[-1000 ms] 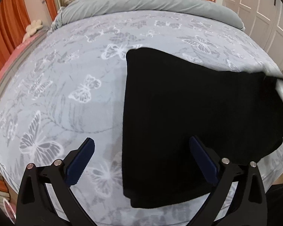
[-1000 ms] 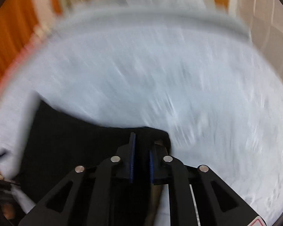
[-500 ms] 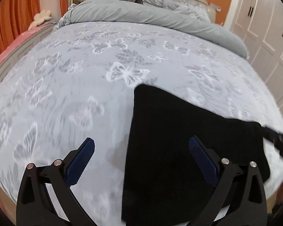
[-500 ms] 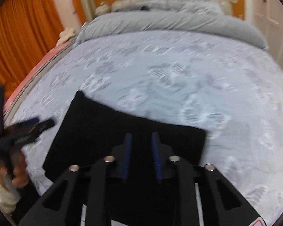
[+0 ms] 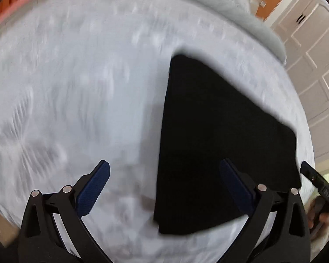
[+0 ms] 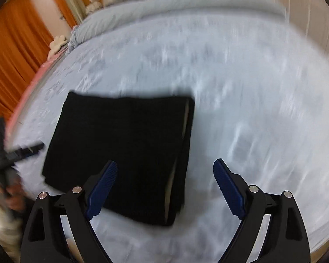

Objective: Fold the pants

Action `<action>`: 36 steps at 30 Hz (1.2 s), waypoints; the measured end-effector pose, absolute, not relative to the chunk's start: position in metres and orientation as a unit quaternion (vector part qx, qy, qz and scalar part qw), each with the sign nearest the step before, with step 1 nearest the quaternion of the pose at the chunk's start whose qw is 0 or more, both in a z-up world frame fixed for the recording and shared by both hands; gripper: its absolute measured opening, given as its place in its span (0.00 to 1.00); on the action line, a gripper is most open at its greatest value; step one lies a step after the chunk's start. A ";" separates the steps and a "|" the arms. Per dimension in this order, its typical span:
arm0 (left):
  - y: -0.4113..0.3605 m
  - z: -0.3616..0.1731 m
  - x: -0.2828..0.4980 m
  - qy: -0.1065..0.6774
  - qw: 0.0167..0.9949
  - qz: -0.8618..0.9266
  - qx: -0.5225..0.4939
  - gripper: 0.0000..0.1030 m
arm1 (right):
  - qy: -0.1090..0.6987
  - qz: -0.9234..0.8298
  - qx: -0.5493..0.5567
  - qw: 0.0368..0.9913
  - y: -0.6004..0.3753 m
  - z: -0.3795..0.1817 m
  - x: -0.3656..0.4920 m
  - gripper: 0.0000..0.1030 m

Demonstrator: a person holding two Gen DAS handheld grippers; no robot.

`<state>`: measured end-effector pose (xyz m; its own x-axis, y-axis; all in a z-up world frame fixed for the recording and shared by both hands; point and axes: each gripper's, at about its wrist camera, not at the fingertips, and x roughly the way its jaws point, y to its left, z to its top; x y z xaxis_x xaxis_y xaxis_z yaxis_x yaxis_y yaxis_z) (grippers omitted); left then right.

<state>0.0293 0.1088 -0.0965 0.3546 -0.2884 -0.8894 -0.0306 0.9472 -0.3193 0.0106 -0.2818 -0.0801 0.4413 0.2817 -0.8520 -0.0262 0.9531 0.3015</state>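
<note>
Both claws we hold wide: left claw [image 5: 164, 184] and right claw [image 6: 165, 178], its jaws just opened, hover empty above folded black pants [image 6: 120, 149] on the bed [image 6: 252, 87].

Motion blur smears the print on the bed cover [image 5: 87, 87] in both wrist views, so no pattern can be read. The far edge of the black pants [image 5: 219, 131] is soft. The hand [image 6: 13, 197] at the right view's left edge is blurred and cut off.
</note>
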 end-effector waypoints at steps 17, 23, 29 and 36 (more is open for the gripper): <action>0.048 -0.102 0.034 0.557 0.792 -0.177 -0.174 0.41 | 0.530 0.153 0.230 0.802 -0.257 -0.116 0.010 0.33; 0.055 -0.075 0.004 0.555 0.793 -0.186 -0.173 0.39 | 0.502 0.164 0.238 0.815 -0.246 -0.086 -0.024 0.33; 0.057 -0.058 -0.048 0.570 0.790 -0.186 -0.133 0.39 | 0.511 0.169 0.252 0.805 -0.238 -0.085 -0.071 0.33; 0.039 0.000 -0.073 0.523 0.828 -0.183 -0.086 0.39 | 0.457 0.172 0.225 0.843 -0.228 -0.029 -0.095 0.32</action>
